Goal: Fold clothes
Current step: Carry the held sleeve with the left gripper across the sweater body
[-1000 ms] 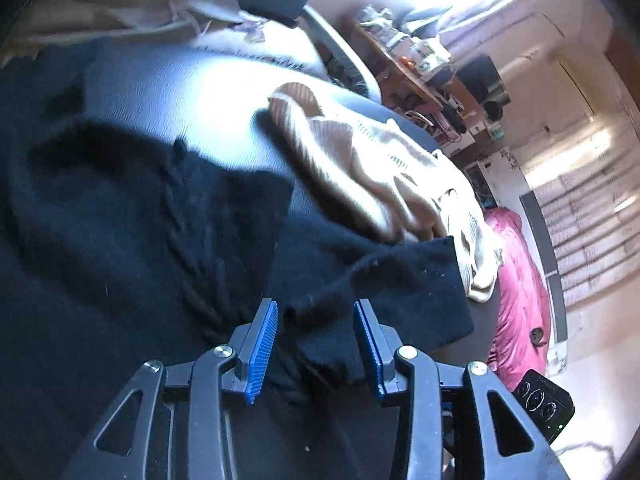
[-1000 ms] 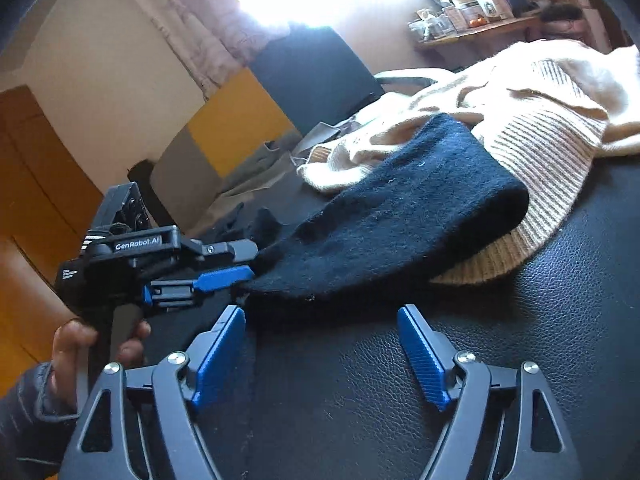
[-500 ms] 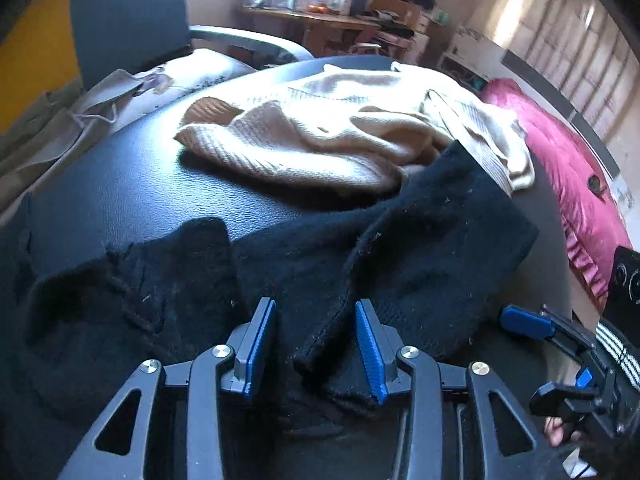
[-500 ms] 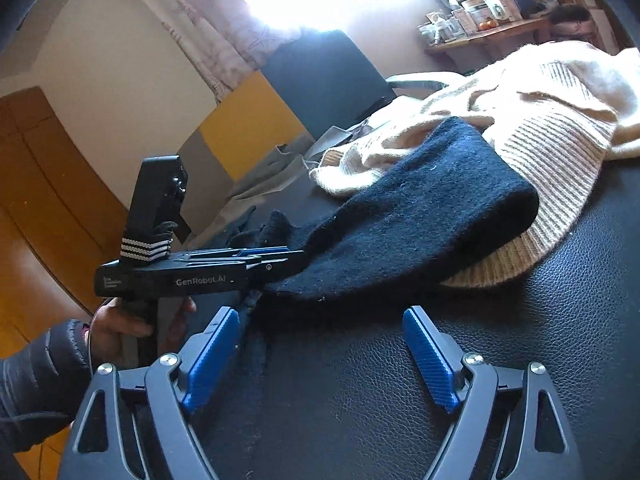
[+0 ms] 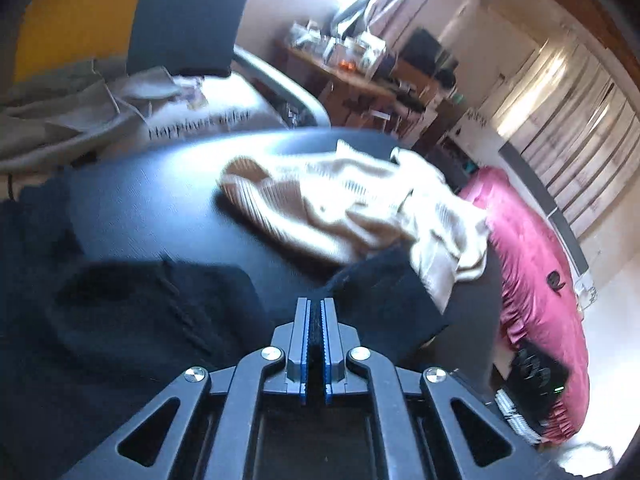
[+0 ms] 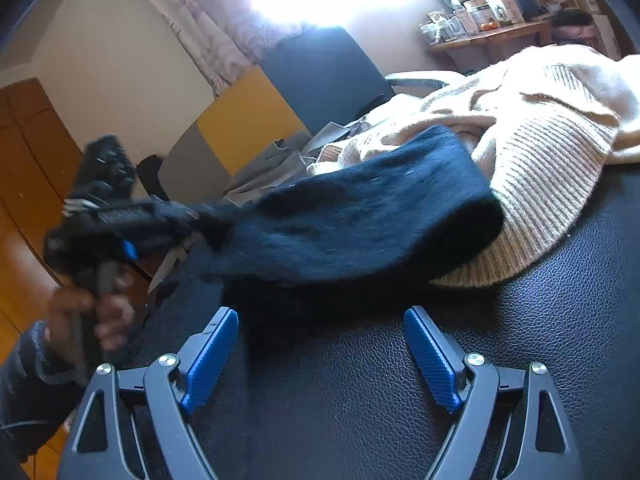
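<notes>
Right gripper [image 6: 320, 356] low over the black table [image 6: 400, 408], tilted down, jaws wide with nothing between them. Just beyond, the dark sweater [image 6: 360, 216] is lifted off the table near its edge, its far end draped on the cream sweater [image 6: 552, 152]. Left gripper [image 5: 316, 320] has just closed, jaws clamped on the dark sweater's edge. A hand [image 6: 88, 312] grips the handle, raised, gripper angled downward.
</notes>
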Demonstrator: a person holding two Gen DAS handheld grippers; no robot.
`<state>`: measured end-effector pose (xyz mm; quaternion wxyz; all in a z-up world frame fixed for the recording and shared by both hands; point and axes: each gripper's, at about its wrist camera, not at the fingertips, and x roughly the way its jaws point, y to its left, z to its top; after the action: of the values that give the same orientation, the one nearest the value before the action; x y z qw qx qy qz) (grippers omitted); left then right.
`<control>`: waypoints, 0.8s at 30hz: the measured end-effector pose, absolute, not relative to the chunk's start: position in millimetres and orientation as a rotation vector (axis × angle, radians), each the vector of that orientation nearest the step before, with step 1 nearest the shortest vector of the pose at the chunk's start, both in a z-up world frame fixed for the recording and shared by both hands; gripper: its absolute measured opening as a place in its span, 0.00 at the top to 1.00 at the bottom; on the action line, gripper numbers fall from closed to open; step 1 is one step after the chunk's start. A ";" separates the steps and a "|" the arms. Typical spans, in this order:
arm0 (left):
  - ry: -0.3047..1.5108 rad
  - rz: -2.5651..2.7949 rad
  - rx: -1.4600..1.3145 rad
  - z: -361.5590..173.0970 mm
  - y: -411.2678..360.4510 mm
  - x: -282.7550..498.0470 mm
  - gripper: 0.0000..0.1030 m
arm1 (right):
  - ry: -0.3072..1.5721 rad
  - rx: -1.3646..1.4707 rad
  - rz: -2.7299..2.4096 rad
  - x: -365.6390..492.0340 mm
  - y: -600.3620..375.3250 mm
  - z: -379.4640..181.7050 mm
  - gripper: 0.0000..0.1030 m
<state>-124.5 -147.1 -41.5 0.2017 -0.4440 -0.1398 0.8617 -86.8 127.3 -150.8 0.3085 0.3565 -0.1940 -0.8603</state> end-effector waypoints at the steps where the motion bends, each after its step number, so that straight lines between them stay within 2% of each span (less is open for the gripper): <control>1: -0.414 2.403 -1.227 -33.3 -153.6 -123.3 0.97 | -0.510 0.944 -2.275 -87.1 127.0 -150.8 0.15; 5: -0.573 2.387 -1.137 0.2 -187.7 -105.3 0.97 | -0.490 0.964 -2.281 -88.3 125.3 -150.3 0.15; 12: -0.750 2.468 -1.011 42.6 -276.2 -36.8 0.97 | -0.456 0.983 -2.294 -87.7 122.0 -150.2 0.15; 17: -0.915 2.497 -1.024 36.0 -343.0 8.3 0.97 | -0.428 0.992 -2.310 -87.1 119.8 -149.8 0.15; 24: -1.100 2.522 -1.092 -10.2 -402.9 54.8 0.97 | -0.356 1.043 -2.342 -86.8 111.4 -145.9 0.15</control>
<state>54.8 -402.9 -10.2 0.0906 -0.3673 -0.3702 0.8484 -86.8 111.4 -145.9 0.2731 0.3877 -0.1325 -0.8704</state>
